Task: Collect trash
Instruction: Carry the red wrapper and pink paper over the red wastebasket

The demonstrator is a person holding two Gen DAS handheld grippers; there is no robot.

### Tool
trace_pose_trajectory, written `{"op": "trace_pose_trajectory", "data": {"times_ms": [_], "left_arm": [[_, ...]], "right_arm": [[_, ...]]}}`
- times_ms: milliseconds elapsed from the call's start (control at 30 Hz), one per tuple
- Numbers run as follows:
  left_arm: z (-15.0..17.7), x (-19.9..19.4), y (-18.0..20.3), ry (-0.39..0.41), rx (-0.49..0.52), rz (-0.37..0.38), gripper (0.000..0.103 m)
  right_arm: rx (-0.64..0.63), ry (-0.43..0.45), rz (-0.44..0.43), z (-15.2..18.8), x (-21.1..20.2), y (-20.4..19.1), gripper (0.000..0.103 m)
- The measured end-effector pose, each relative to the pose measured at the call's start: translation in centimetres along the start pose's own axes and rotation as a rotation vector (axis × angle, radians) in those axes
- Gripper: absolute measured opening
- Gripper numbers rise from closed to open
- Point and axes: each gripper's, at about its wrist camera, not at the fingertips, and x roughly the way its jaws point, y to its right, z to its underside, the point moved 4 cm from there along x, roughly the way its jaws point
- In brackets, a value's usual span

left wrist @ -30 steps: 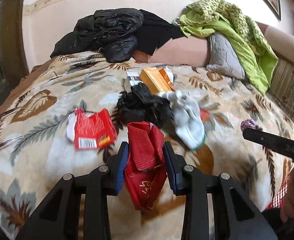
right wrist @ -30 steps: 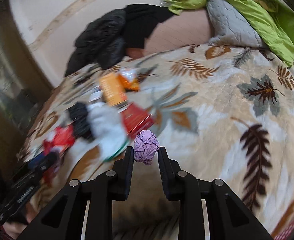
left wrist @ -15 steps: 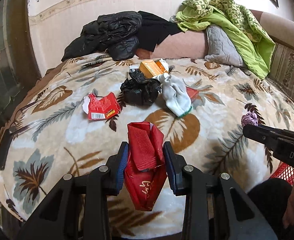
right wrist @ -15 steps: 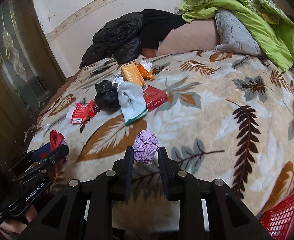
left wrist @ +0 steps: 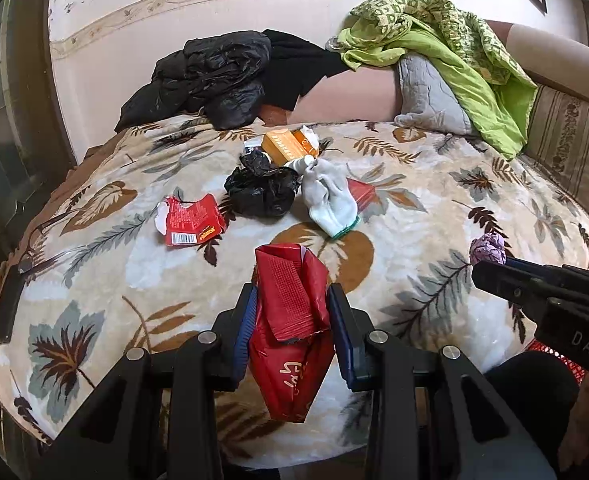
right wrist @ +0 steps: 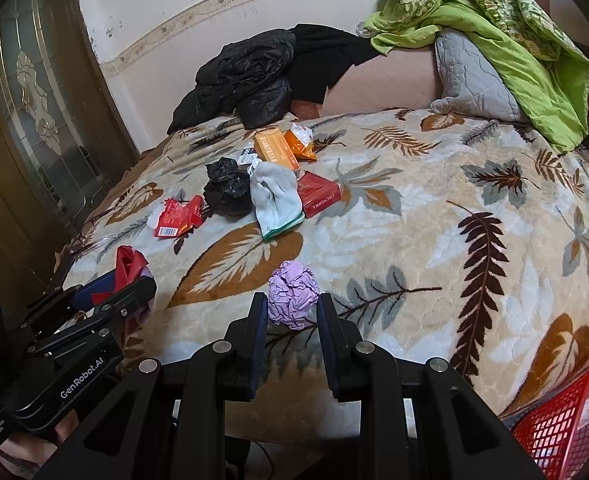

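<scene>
My left gripper (left wrist: 290, 322) is shut on a crumpled red foil wrapper (left wrist: 290, 320) and holds it above the near edge of the bed. My right gripper (right wrist: 288, 314) is shut on a purple paper ball (right wrist: 293, 294), also off the bed's near edge; the ball also shows at the right of the left wrist view (left wrist: 488, 249). On the leaf-print blanket (right wrist: 434, 216) lie a torn red packet (left wrist: 190, 224), a black plastic bag (left wrist: 260, 192), a white sock (left wrist: 328, 196), a red box (right wrist: 320, 198) and an orange box (left wrist: 286, 146).
A red mesh basket (right wrist: 566, 420) stands below the bed edge at the far right. Black jackets (left wrist: 206, 76), a grey pillow (left wrist: 430, 96) and a green blanket (left wrist: 454, 48) lie at the bed's back. A glazed wooden door (right wrist: 26, 92) is at the left.
Both grippers have pulled back from the bed towards its near edge, each still holding its item. The trash pile now lies farther away.
</scene>
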Motion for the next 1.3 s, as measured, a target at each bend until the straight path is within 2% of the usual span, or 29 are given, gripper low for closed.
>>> {"op": "trace_pose_trajectory", "data": {"times_ms": [167,500,667,900,1300], "left_arm": [[-0.4,-1.0,0.7,0.022,0.002,0.03,0.034],[-1.0,-2.9,1.6,0.048,0.022,0.036,0.034],[-1.1,-3.3,1.9,0.064,0.026,0.038,0.034],[-0.9,-3.1,2.6,0.059,0.043,0.044,0.034],[-0.6,-2.9,3.3,0.039,0.052,0.07,0.034]], "right_arm": [[0.017,0.02,0.001,-0.3,-1.0,0.3,0.027],[0.036,0.03,-0.002,-0.1,-2.2,0.6,0.027],[0.013,0.043,0.039,-0.1,-3.0,0.6,0.027],[-0.038,0.052,0.101,0.2,-3.6,0.3,0.027],[-0.033,0.06,0.112,0.5,-4.4,1.1,0.027]]}}
